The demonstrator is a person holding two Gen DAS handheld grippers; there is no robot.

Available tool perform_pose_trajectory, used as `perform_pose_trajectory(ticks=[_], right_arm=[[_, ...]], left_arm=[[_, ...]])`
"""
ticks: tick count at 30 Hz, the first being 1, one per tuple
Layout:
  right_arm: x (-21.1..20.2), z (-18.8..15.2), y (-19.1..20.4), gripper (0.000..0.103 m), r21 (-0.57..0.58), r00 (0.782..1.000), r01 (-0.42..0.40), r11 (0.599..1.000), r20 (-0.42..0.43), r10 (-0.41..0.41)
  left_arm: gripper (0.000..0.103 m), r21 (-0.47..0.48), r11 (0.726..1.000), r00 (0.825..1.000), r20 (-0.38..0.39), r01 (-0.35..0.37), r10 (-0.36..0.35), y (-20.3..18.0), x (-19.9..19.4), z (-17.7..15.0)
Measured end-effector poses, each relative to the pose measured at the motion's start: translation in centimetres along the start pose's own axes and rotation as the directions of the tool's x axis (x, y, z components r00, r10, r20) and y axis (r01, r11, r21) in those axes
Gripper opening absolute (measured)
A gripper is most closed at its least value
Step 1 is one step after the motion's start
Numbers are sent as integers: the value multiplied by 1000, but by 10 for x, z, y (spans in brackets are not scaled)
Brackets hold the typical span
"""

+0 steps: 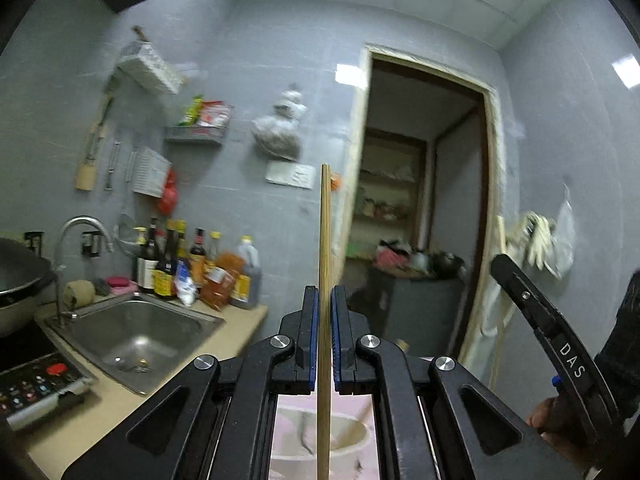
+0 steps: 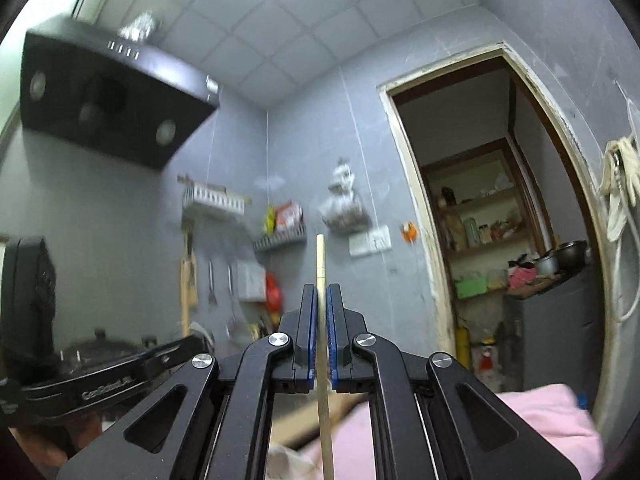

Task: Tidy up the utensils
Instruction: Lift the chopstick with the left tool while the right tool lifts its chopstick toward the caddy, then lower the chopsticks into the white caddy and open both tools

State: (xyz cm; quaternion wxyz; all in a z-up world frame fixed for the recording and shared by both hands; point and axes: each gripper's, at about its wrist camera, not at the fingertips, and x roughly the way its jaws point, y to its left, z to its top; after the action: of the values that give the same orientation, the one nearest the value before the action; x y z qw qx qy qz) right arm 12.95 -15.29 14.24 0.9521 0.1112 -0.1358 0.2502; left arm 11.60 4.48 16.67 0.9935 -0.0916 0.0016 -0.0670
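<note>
My left gripper (image 1: 324,294) is shut on a pair of wooden chopsticks (image 1: 325,240) that stand upright between its blue pads and run from below the fingers to well above them. My right gripper (image 2: 321,292) is shut on a pale wooden chopstick (image 2: 321,264), also upright, its blunt end a short way above the fingertips. Both grippers are raised and point towards the grey tiled wall. Under the left gripper a pale bowl (image 1: 348,436) with a utensil in it shows on a pink cloth (image 1: 286,404). The right gripper's black body (image 1: 560,344) shows at the right of the left wrist view.
A steel sink (image 1: 136,336) with a tap, sauce bottles (image 1: 192,268), a wok (image 1: 20,280) and a cooktop (image 1: 36,384) line the counter at left. A black range hood (image 2: 108,104) hangs above. Wall racks, hanging utensils (image 2: 212,280) and an open doorway (image 2: 492,240) lie ahead.
</note>
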Motion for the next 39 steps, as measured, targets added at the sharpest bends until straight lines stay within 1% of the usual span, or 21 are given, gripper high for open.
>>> perform_pose_trajectory(ticks=[2,5,7,9,12,17,23,29,32,36,39], right_arm=[[8,2,0,3,44,999,-7,999,38,6],[22,3,-1,3,103,996,-10,995,84,2],[30,0,2,3,104,995,1,995,103,-12],[38,-5,7,3,93,993,17,996,117,-27],[49,-16,13,3,87,993,33,996,111,-42],[61,-38,15,3,71,994,62,996,81,-68],[67,-56,14,3,47,996,77,996,32,-79],[70,-67,20,3,13,997,74,997,-8,-74],[70,-72,24,3,-4,997,65,998,-29,-65],[70,-77,28,3,-27,997,52,998,-59,-54],[71,-81,28,3,-33,994,47,998,-97,-50]], left_arm=[[4,-35,999,999,18,-30,31,16,-2,9],[4,-58,992,992,61,-109,113,38,-2,19],[4,-78,987,986,72,-143,148,52,5,20],[4,-107,982,984,72,-157,165,61,12,19],[4,-121,974,976,80,-194,204,69,21,13],[4,-86,966,964,85,-244,251,65,33,-8],[4,-89,967,968,57,-240,245,70,40,-26],[4,-119,967,971,52,-225,233,78,38,-32],[4,-131,962,968,48,-238,246,84,38,-33],[4,-121,959,965,31,-255,260,87,39,-36],[4,-84,961,965,-10,-262,262,82,44,-40]])
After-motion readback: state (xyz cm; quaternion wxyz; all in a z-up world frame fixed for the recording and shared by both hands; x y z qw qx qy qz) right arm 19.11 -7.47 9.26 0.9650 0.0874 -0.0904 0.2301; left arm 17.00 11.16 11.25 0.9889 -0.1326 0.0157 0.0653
